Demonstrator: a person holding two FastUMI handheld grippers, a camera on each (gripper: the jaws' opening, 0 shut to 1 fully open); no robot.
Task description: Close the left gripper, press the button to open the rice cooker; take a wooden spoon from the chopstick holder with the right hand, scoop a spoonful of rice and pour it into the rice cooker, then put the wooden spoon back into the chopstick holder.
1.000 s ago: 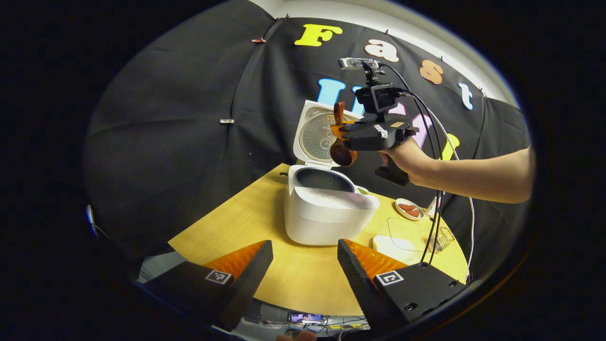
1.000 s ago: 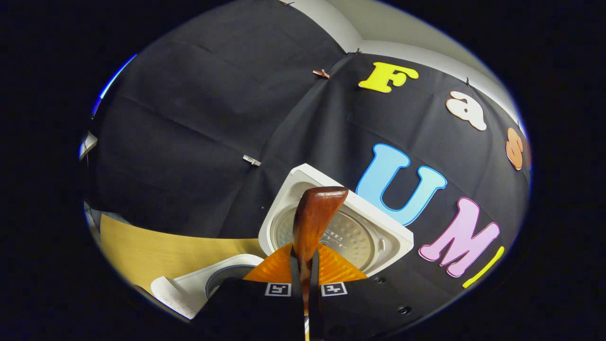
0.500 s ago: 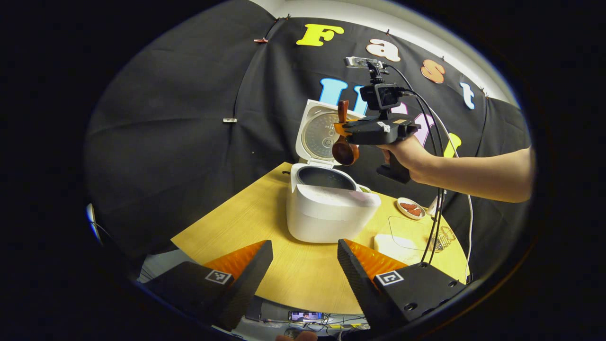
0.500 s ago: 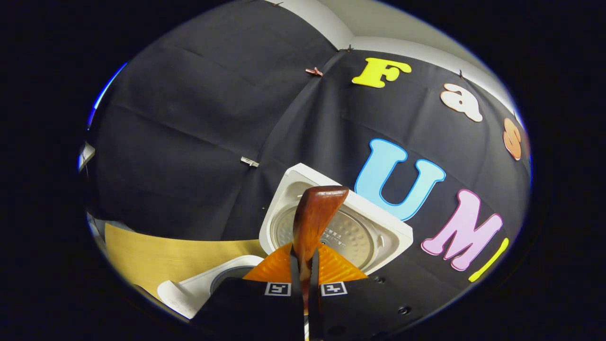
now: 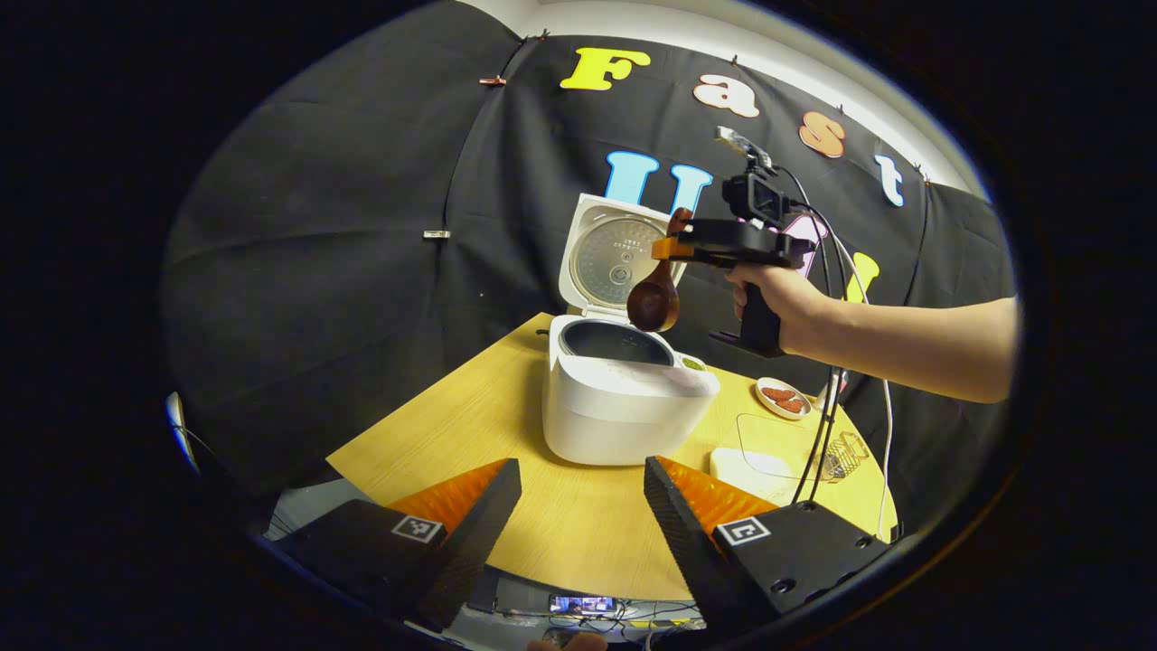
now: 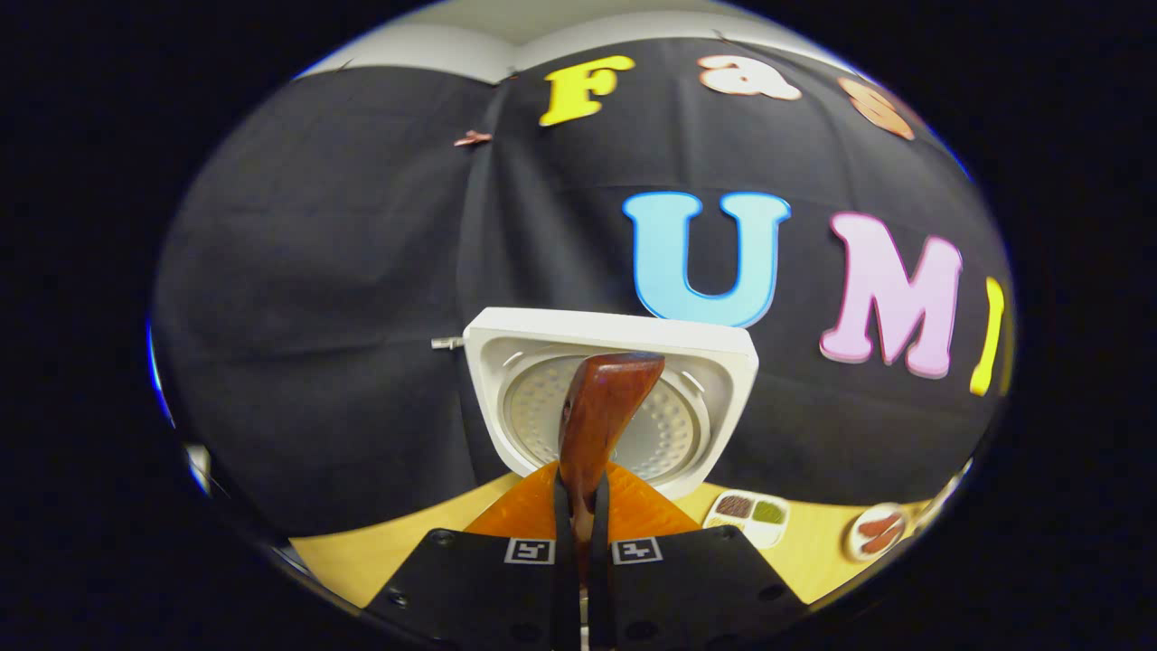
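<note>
Above the open rice cooker (image 5: pixel 624 398) near the counter's far edge, right gripper (image 6: pixel 578 506) jaws clamp the wooden spoon (image 5: pixel 655 298), bowl hanging down.

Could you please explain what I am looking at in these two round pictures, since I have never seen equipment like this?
There is no robot here: a person holds a two-finger gripper in each hand, and a fisheye camera rides on each one.

The left gripper view looks along the left gripper, whose fingers stand apart and hold nothing. Beyond it, on a wooden table, stands a white rice cooker with its lid up. Small dishes lie to the right of it.

The same view shows the person's hand holding the right gripper above the cooker. Its fingers are shut on a wooden spoon, bowl hanging down.

The right gripper view looks along that gripper, with the spoon's handle rising in front of the open lid.
</note>
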